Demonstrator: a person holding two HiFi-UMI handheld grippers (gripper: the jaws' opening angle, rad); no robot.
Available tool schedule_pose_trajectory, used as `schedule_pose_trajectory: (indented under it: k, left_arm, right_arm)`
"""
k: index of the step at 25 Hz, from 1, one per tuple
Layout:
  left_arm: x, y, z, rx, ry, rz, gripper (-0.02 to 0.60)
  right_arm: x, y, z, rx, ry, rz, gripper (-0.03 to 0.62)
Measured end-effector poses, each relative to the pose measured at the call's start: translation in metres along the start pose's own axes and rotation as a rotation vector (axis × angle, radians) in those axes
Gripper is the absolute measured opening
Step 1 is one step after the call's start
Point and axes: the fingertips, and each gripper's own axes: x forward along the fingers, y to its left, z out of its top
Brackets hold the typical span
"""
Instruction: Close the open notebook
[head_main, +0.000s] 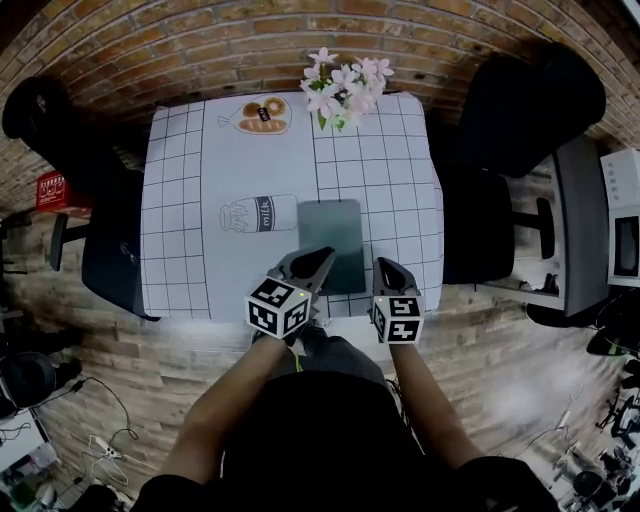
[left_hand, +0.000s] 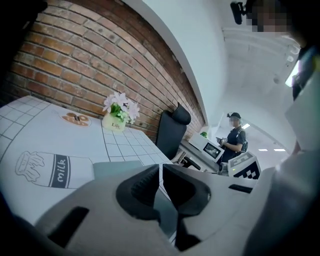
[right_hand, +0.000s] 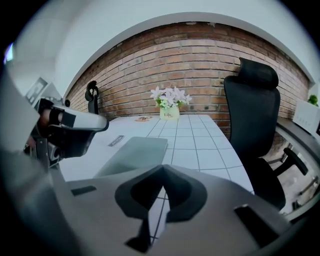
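Note:
The notebook (head_main: 330, 235) lies closed and flat, grey-green cover up, near the front edge of the white checked table (head_main: 190, 200). It also shows in the left gripper view as the notebook (left_hand: 120, 167) and in the right gripper view as the notebook (right_hand: 135, 152). My left gripper (head_main: 322, 258) hovers over its near edge, jaws together with nothing between them (left_hand: 159, 167). My right gripper (head_main: 385, 265) hangs just right of the notebook's near right corner, shut and empty (right_hand: 162, 169). The left gripper (right_hand: 70, 125) shows at the left of the right gripper view.
A pot of white flowers (head_main: 340, 90) stands at the table's far edge. Milk (head_main: 258, 213) and bread (head_main: 263, 115) prints mark the cloth. Black chairs stand right (head_main: 520, 110) and left (head_main: 110, 250). A side desk (head_main: 580, 220) is at right; a person (left_hand: 235, 137) stands far off.

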Motion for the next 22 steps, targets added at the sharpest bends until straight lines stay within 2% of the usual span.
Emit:
schedule_pose_trajectory:
  k: [12, 22]
  left_arm:
    - [-0.086, 0.043, 0.064, 0.085, -0.121, 0.134, 0.026]
    - [-0.174, 0.038, 0.138, 0.26, -0.27, 0.192, 0.025]
  right_arm:
    - [-0.021, 0.033, 0.054, -0.012, -0.123, 0.01, 0.014]
    - [-0.056, 0.048, 0.101, 0.073, -0.215, 0.015, 0.014]
